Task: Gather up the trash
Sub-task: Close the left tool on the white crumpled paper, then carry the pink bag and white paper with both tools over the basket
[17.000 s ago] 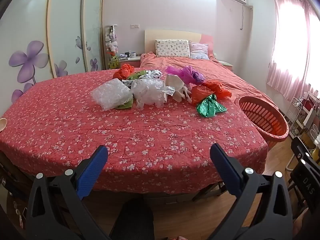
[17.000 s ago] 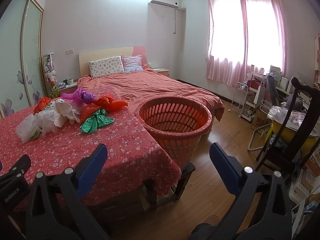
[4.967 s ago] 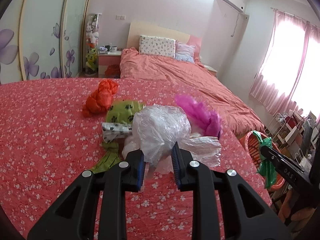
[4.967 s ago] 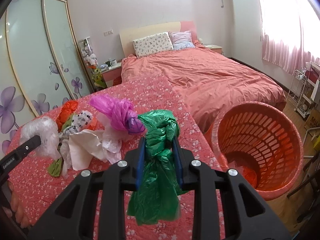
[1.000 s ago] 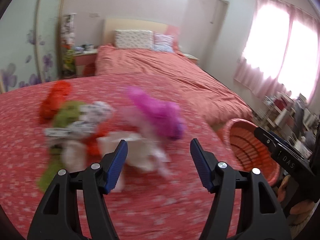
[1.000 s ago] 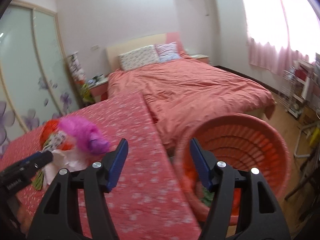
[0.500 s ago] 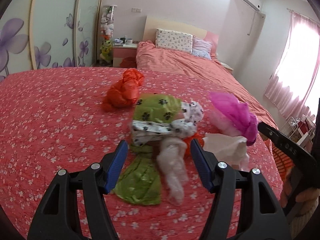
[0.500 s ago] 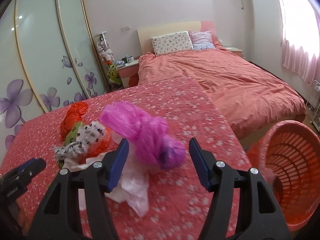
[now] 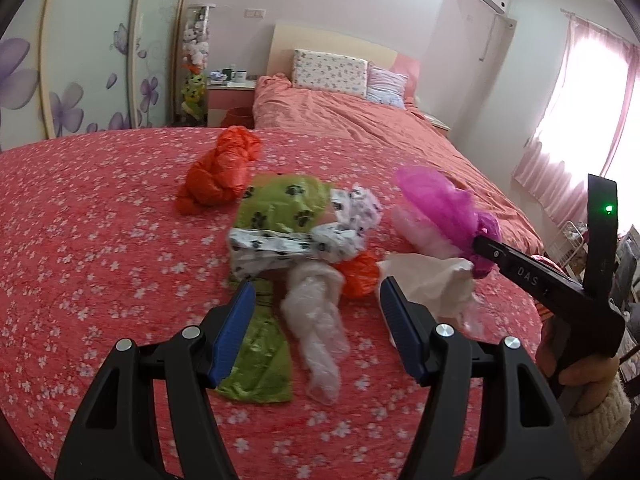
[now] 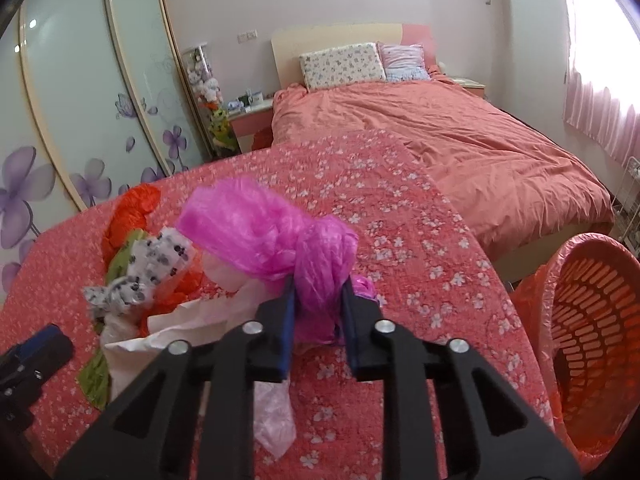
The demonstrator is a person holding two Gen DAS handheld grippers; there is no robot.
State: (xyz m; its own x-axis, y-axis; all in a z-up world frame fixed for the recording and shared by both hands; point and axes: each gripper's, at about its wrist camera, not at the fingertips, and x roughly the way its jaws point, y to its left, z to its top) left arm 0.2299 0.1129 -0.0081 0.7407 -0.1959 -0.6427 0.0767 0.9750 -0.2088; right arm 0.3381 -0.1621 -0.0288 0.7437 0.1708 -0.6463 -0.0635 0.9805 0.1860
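Crumpled bags lie on the red flowered table cover [image 9: 100, 248]: an orange bag [image 9: 218, 170], a green paw-print bag [image 9: 280, 204], a white spotted bag [image 9: 304, 244], a clear bag [image 9: 318, 316] and a white bag [image 9: 434, 280]. My left gripper [image 9: 314, 312] is open, its jaws on either side of the clear bag. My right gripper [image 10: 319, 312] is shut on the magenta bag [image 10: 272, 236], which also shows in the left wrist view [image 9: 440, 204]. The orange laundry basket [image 10: 592, 320] stands at the table's right edge.
A bed with a salmon duvet [image 10: 440, 136] lies beyond the table. Sliding wardrobe doors with purple flowers [image 10: 80, 120] line the left wall. A pink nightstand [image 9: 230, 98] stands by the headboard. Pink curtains [image 9: 580, 120] hang on the right.
My right gripper has closed on the magenta bag. My left gripper has moved closer to the pile and stays open around the clear bag.
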